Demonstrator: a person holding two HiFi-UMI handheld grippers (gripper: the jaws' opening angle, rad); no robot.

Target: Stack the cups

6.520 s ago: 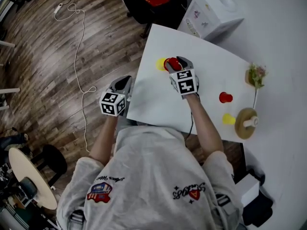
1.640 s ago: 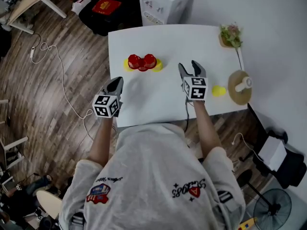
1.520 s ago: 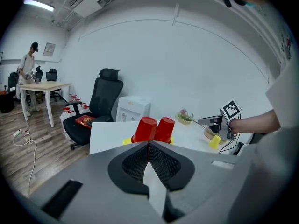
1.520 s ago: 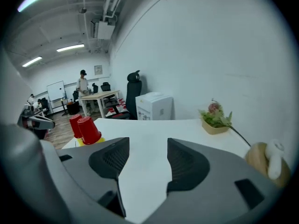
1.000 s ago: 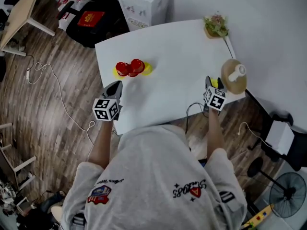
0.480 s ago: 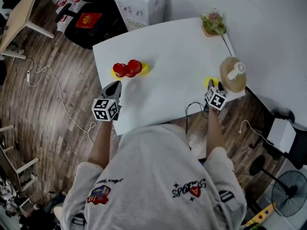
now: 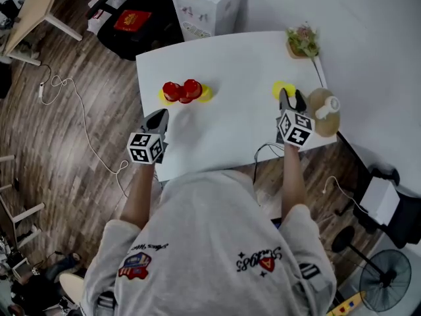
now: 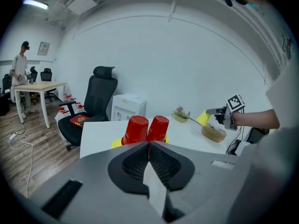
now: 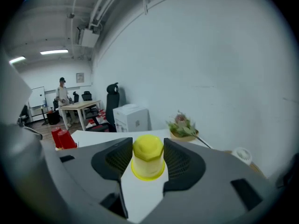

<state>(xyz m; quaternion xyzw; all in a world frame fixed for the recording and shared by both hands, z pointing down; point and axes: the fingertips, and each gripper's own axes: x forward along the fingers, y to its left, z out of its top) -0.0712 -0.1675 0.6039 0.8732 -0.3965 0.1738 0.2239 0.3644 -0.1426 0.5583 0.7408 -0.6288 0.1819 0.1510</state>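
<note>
Now | right gripper [image 7: 290, 99], jaws just closing, pinched an upturned yellow cup [image 9: 148, 158] over the bench [image 7: 230, 64] by its right edge | left gripper [image 8: 149, 146] pressed together, empty, at the near left corner | two red cups [image 7: 182, 91] stood touching by the left edge.

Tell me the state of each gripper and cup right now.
Left gripper: shut, empty.
Right gripper: jaws have just been closing, gripping the yellow cup.
Yellow cup: upside down, held off the table.
Red cups: upside down on the table, side by side, unstacked.
Other yellow cups: beside the red ones, pose unclear.
</note>
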